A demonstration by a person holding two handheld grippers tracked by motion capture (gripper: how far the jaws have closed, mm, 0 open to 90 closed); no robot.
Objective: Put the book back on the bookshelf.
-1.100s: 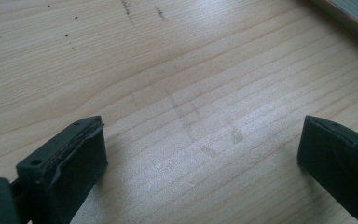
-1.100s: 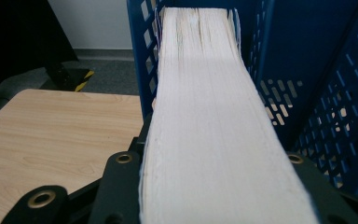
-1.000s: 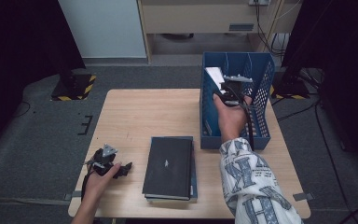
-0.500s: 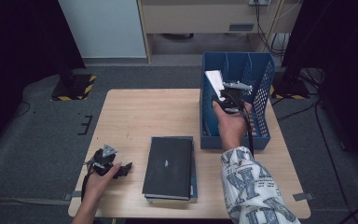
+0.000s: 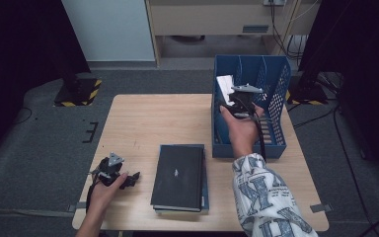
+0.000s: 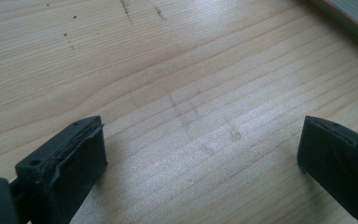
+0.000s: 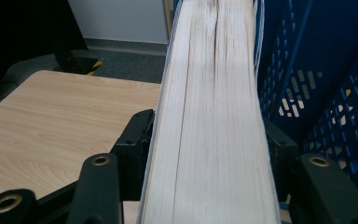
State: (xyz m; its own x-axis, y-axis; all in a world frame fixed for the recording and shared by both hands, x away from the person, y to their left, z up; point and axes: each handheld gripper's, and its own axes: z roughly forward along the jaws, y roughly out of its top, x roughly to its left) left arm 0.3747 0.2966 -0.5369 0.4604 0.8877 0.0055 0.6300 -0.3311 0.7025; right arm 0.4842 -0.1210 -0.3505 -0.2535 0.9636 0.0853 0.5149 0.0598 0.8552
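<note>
A wooden counter [image 5: 143, 123] is seen from above, with a person's two forearms coming in from its near edge, each hand holding a set of tongs. At the far right corner stands a blue file rack [image 5: 276, 98] with perforated walls and upright dividers. The right tongs [image 5: 242, 101] are held over the rack's left compartment, at a book [image 7: 214, 116] that stands on edge there with its pale page block facing the tongs. In the right gripper view the book fills the gap between the two black jaws, which have just been opening; both jaws lie right alongside the book's covers, and whether the pads still press on it cannot be told. The right arm wears a white sleeve [image 5: 266, 202] with a grey pattern. Near the middle of the near edge lies a small stack of dark books [image 5: 180, 175], flat, black cover up. The left tongs [image 5: 116, 173] rest near the near left corner, just left of the stack and apart from it. In the left gripper view their jaws stand wide apart over bare wood, holding nothing.
</note>
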